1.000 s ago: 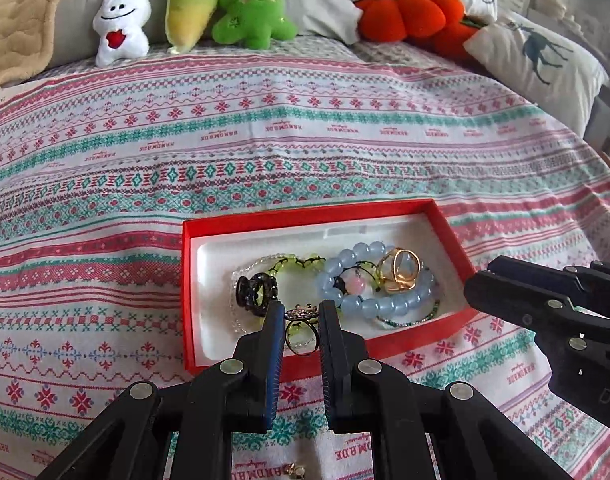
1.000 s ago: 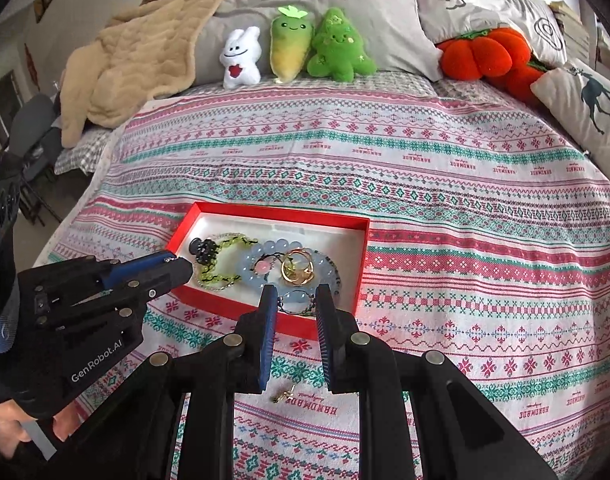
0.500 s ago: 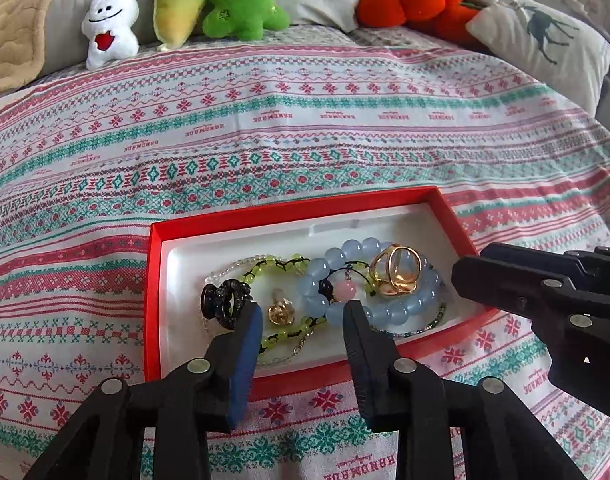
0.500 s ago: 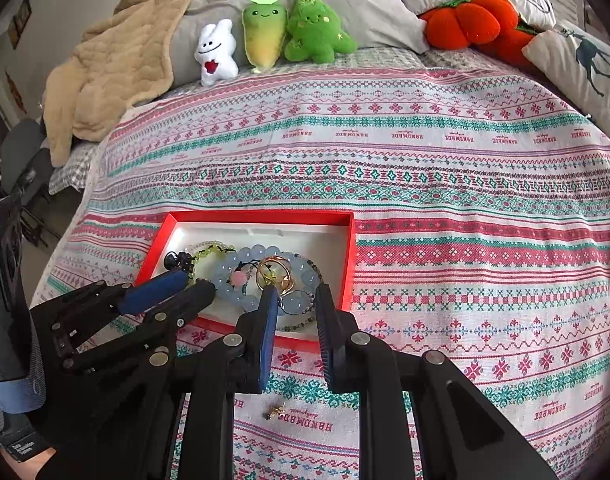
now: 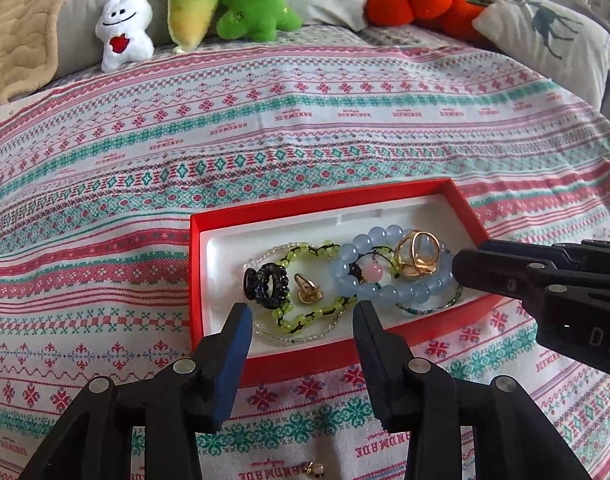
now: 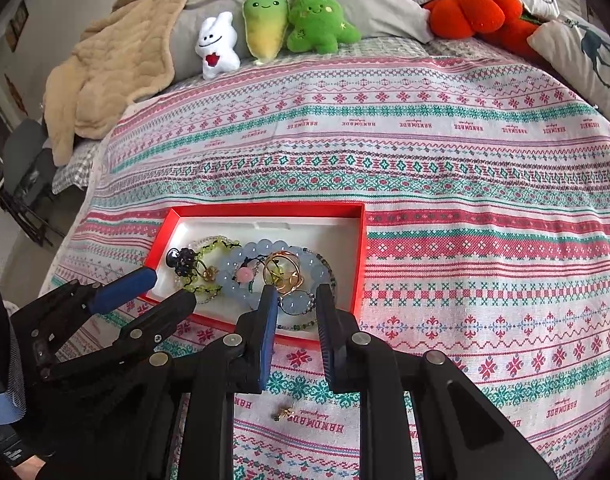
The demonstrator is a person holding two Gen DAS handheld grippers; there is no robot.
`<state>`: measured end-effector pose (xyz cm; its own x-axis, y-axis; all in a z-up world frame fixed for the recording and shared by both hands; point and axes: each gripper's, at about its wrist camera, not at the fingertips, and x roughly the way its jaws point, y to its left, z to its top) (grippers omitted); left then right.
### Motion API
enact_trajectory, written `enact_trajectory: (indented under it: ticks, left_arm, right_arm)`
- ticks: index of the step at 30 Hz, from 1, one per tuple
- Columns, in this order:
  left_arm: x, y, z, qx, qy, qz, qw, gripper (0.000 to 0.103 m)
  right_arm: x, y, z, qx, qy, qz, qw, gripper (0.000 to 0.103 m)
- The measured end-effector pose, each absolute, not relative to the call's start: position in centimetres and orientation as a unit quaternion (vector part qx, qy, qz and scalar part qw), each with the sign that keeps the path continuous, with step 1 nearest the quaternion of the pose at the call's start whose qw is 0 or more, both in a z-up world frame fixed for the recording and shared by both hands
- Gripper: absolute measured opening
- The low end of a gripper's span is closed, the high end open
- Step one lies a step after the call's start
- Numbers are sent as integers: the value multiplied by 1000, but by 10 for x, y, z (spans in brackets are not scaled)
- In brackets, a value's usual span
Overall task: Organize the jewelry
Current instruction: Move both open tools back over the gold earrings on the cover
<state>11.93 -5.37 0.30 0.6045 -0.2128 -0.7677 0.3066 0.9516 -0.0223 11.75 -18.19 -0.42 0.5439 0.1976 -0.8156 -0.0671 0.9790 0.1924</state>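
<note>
One small gold trinket (image 6: 285,413) lies loose on the patterned bedspread (image 6: 465,184) at the very near edge, below both grippers and outside the box, so by my reading it is the piece left to gather. Just above it the right gripper (image 6: 292,300) points steeply down over the near rim of the shallow red cardboard box with a white liner (image 6: 261,209); its jaws stand narrowly apart and clench nothing, only the box's contents showing through the gap. To its left the left gripper (image 5: 303,312) hovers over the box's near left part, tilted downward too, its jaws opening with nothing pressed between the pads. A small gold ring (image 5: 307,287) lies free on the liner just beyond them, probably the piece it is letting go.

Everything else is heaped in the box, which suits a tidy-up: a black hair claw (image 5: 265,284) at the left, a green beaded bracelet on black cord (image 5: 305,264) around the ring, a pale blue bead bracelet with a pink bead (image 5: 369,276) to the right, and linked gold rings (image 5: 417,256) resting on it.

Far across the bedspread sit three plush toys (image 6: 273,32), orange pumpkin cushions (image 6: 473,8) and a beige blanket (image 6: 113,76).
</note>
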Motion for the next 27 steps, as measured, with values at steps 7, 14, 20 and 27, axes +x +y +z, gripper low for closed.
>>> enact_trajectory:
  ticks: [7, 14, 20, 27]
  left_arm:
    - [115, -49, 4, 60, 426, -143, 891, 54]
    - [104, -43, 7, 56, 433, -142, 888, 72]
    - [89, -39, 5, 58, 444, -148, 882, 83]
    - [73, -34, -6, 74, 465, -140, 871, 91]
  right_arm:
    - [115, -189, -1, 85, 473, 75, 874, 39]
    - [105, -197, 8, 86, 469, 70, 876, 41]
    - [90, -203, 10, 76, 471, 62, 876, 63]
    - [74, -206, 2, 54, 481, 50, 873, 68]
